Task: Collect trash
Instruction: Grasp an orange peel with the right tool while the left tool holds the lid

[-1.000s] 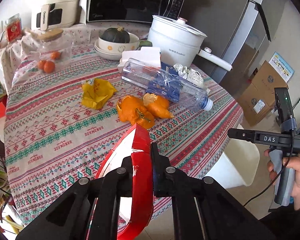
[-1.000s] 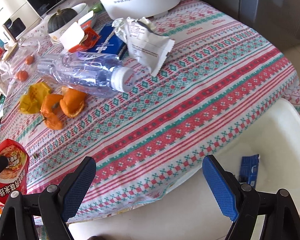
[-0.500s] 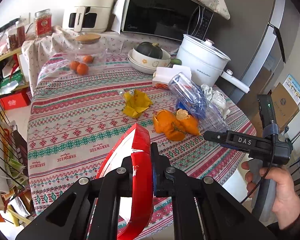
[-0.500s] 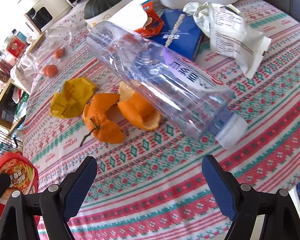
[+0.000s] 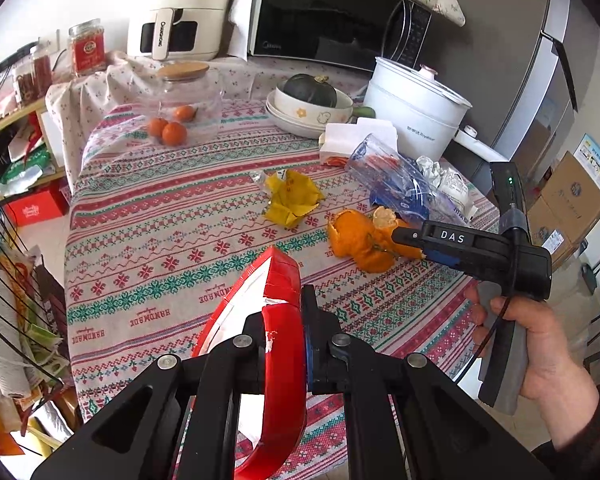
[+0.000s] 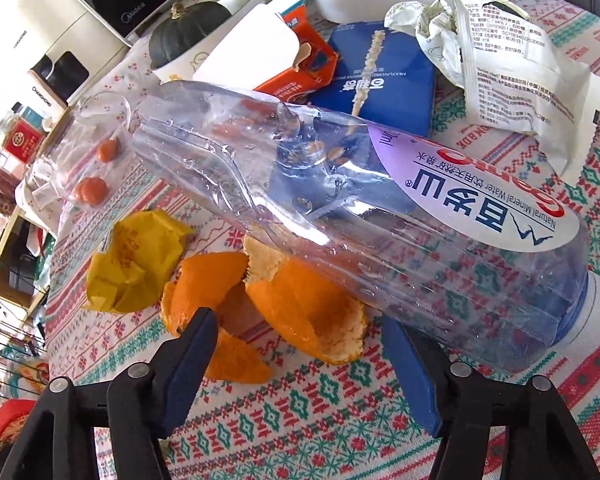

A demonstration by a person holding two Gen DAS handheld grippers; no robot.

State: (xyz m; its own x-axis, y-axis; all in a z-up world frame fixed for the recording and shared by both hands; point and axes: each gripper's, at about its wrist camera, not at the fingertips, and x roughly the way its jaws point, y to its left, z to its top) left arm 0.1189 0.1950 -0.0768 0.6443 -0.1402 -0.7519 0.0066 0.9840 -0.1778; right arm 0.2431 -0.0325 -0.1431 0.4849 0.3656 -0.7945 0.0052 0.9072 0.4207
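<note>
My left gripper [image 5: 296, 312] is shut on the rim of a red instant-noodle bowl [image 5: 284, 276], held above the near side of the table. Several orange peels [image 6: 300, 304] lie on the patterned cloth against a crushed clear water bottle [image 6: 380, 208]. My right gripper [image 6: 298, 324] points down at them; its jaws are closing with the peels between the blue pads, which stand beside the peels and are not clearly pressing. In the left wrist view the right gripper [image 5: 412, 240] reaches over the peels [image 5: 356, 240]. A yellow wrapper [image 6: 136, 256] and a white wrapper [image 6: 500, 68] lie nearby.
A blue pack [image 6: 384, 80] and a torn orange carton [image 6: 300, 68] sit behind the bottle. A white cooker [image 5: 416, 112], bowls holding a dark squash [image 5: 312, 108] and a glass jar of tangerines [image 5: 180, 120] stand at the back. A hand [image 5: 540, 360] holds the right gripper.
My right gripper came in from the table's edge and down over the orange peels, and its jaws narrowed. The left gripper drifted sideways, still holding the red bowl.
</note>
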